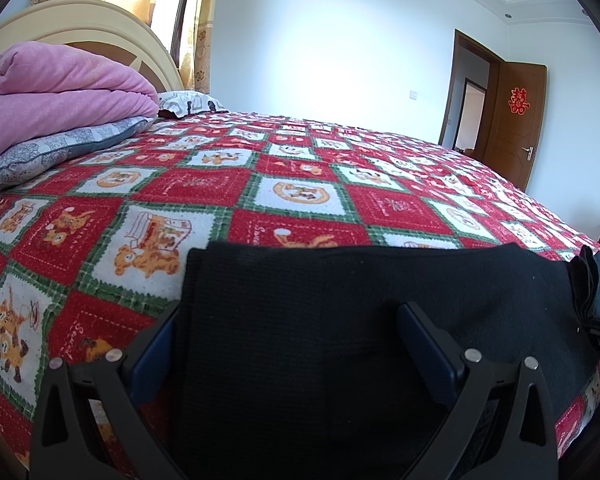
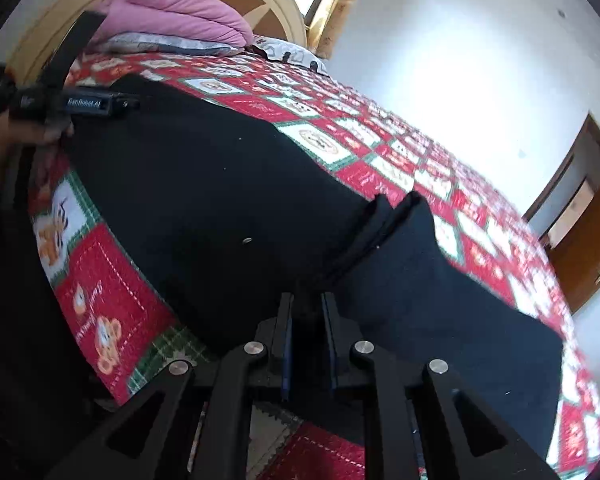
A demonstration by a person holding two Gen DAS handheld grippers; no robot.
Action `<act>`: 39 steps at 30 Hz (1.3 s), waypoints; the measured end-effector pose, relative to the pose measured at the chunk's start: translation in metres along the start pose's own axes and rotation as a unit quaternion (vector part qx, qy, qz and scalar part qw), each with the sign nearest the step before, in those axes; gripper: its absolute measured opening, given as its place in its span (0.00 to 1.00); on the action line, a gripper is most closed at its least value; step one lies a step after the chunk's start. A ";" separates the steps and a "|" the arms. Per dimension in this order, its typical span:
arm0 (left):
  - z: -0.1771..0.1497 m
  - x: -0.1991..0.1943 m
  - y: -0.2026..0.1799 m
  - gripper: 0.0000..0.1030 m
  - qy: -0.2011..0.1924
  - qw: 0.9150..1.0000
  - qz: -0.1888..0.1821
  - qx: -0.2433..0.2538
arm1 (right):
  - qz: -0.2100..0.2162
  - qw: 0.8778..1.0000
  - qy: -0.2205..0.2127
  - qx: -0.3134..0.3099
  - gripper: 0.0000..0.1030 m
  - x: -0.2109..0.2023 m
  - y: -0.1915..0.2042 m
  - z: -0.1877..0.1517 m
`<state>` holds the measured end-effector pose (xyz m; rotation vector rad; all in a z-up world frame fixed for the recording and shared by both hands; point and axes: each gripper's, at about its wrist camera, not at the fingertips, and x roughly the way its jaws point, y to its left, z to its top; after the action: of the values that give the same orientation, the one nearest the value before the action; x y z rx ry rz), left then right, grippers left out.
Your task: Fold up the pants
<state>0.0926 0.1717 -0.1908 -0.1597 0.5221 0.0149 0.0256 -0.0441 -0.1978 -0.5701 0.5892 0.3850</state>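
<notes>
Black pants lie flat near the front edge of the bed; they also show in the right wrist view. My left gripper is open, its jaws wide apart over the pants' left end, which lies between them. My right gripper is shut on a raised fold of the pants and lifts it off the bed. The right gripper with the bunched cloth shows at the right edge of the left wrist view. The left gripper shows at the far left of the right wrist view.
The bed carries a red, white and green patterned cover. A pink folded blanket lies on grey pillows by the cream headboard. A brown door stands open at the far right. White wall behind.
</notes>
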 end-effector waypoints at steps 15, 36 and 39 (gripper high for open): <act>0.007 -0.023 0.060 1.00 0.001 0.990 -0.012 -0.139 | 0.063 0.977 -0.050 0.198 0.49 -0.019 -0.076 0.004; 0.001 -0.023 0.034 0.58 0.043 0.996 -0.018 -0.071 | 0.056 0.982 0.012 0.181 0.50 0.000 -0.066 -0.017; -0.002 -0.024 0.031 0.58 0.050 0.996 -0.006 -0.070 | 0.053 0.983 0.012 0.178 0.50 0.001 -0.065 -0.017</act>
<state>0.0688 0.2027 -0.1850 -0.3022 0.6206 0.0320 0.0513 -0.1051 -0.1850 -0.2016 0.6956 0.3626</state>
